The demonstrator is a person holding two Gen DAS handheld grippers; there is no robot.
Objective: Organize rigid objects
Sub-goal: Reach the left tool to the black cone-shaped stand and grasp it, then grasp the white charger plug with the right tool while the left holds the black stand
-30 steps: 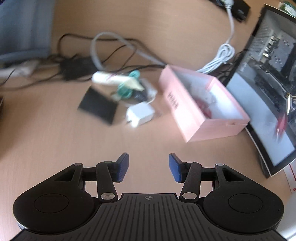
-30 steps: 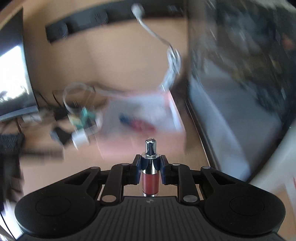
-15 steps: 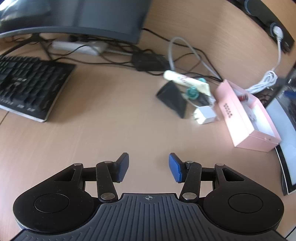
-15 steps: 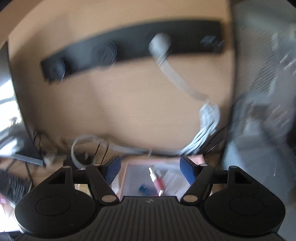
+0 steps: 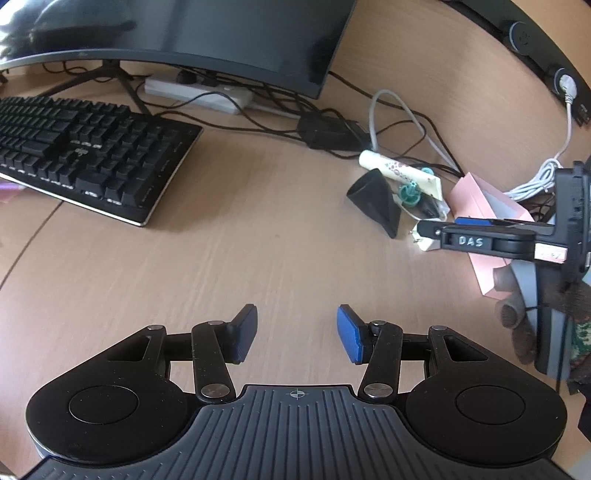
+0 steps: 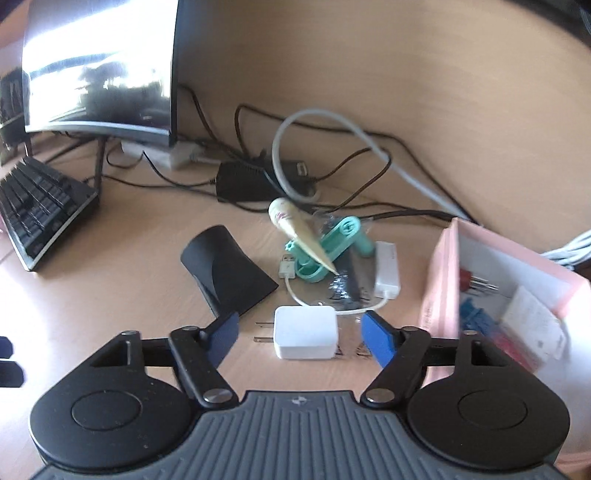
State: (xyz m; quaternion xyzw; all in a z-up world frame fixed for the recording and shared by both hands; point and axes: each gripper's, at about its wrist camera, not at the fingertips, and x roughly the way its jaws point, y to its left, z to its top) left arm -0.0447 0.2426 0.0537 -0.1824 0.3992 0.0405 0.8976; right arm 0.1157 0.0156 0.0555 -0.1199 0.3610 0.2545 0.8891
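Wooden desk (image 5: 258,236) carries the whole scene; we note a black keyboard (image 5: 81,155) at far left under a dark monitor (image 5: 207,33), with a tangle of cables (image 5: 332,118) behind. We find the left gripper (image 5: 297,334) hovering over bare desk, its blue pads set apart and holding nothing. We find the right gripper (image 6: 299,334) low over the clutter, its fingers spread wide with the white charger (image 6: 306,338) lying on the desk between them, untouched as far as we can tell. Just beyond the charger we record a black wedge-shaped piece (image 6: 229,275) to the left, a teal plastic part (image 6: 328,249) with a cream tube (image 6: 299,230) lying across it, and a white USB adapter (image 6: 386,275). At right stands the open pink box (image 6: 441,288), holding a red-and-metal piece (image 6: 474,282), blue items and a white card.
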